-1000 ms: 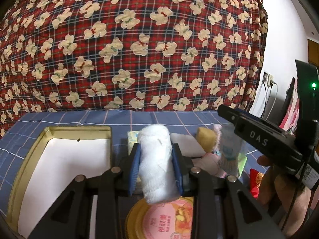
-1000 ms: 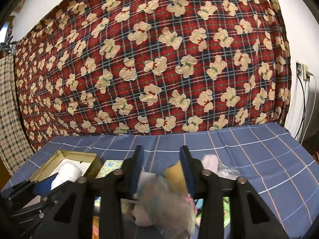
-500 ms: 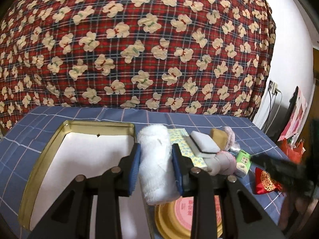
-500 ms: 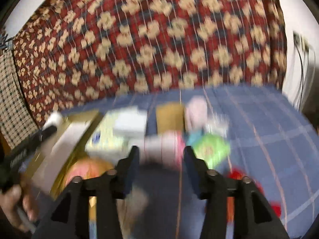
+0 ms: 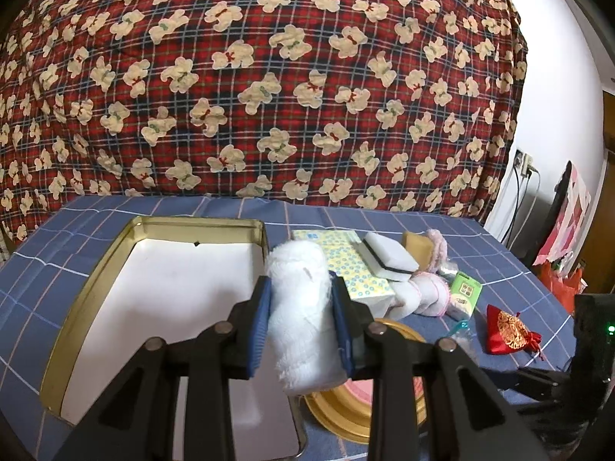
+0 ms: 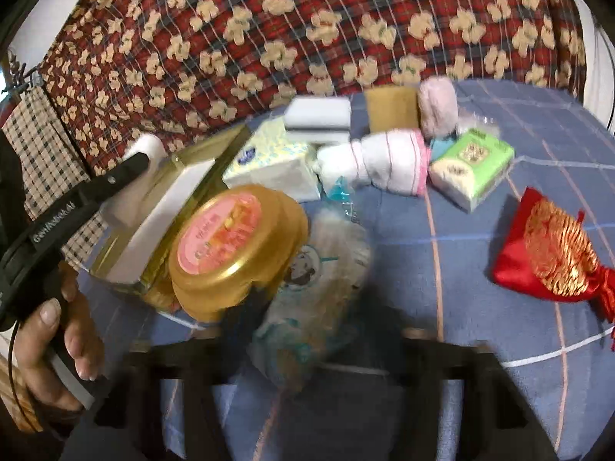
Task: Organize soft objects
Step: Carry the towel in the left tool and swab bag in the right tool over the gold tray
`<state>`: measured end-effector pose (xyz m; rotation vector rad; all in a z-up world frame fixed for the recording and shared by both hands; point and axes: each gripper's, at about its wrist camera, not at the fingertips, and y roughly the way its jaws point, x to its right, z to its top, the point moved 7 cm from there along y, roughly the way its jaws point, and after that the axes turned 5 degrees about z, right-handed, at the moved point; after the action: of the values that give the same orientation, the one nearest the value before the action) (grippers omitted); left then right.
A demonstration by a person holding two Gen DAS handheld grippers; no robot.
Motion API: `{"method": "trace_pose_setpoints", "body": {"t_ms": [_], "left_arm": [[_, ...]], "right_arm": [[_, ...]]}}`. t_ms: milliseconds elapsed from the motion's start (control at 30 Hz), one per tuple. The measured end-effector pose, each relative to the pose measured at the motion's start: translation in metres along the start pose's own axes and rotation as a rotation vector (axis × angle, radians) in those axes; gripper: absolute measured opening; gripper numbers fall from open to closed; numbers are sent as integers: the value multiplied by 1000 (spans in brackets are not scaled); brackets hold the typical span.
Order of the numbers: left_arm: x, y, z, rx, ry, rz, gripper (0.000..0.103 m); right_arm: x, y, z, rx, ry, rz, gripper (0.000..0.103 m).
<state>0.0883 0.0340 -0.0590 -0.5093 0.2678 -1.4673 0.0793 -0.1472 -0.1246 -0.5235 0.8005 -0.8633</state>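
Towel roll (image 5: 303,307), white, squeezed tight in my left tongs (image 5: 301,320), above gold tin (image 5: 92,288) edge. My right tongs (image 6: 307,330) closing; blurry fluffy bag (image 6: 319,269) between them, can't tell if pinched.

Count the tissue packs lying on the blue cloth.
2. The yellow-flowered tissue pack lies beside the gold tin; the green tissue pack lies beside the rolled pink-edged towel. Others may be hidden.

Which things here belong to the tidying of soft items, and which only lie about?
Job: white towel roll in the left gripper, gold tin, sponge, rolled socks, tissue pack.

Lying about: round gold lid, wall socket.
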Motion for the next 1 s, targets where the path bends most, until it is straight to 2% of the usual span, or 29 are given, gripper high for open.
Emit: {"method": "trace_pose_setpoints", "body": {"t_ms": [67, 133, 300, 467, 533, 733, 833, 1000], "left_arm": [[0, 0, 0, -1, 3, -9, 30], [0, -2, 1, 4, 8, -10, 30], [-4, 0, 8, 1, 14, -16, 30], [-19, 7, 21, -9, 5, -9, 30], [-30, 11, 27, -6, 9, 29, 30], [-61, 21, 36, -45, -1, 72, 30], [-75, 26, 39, -69, -3, 84, 30], [-99, 45, 39, -124, -8, 118, 30]], "right_arm": [[4, -4, 0, 3, 10, 8, 34], [8, -13, 1, 29, 12, 9, 32], [3, -40, 31, 132, -42, -41, 31], [-29, -46, 78, 196, -121, -4, 31], [-49, -38, 99, 209, -156, 25, 31], [-99, 5, 139, 194, -228, 81, 32], [-122, 34, 151, 161, -265, 84, 32], [-146, 83, 157, 57, -294, 84, 32]]}}
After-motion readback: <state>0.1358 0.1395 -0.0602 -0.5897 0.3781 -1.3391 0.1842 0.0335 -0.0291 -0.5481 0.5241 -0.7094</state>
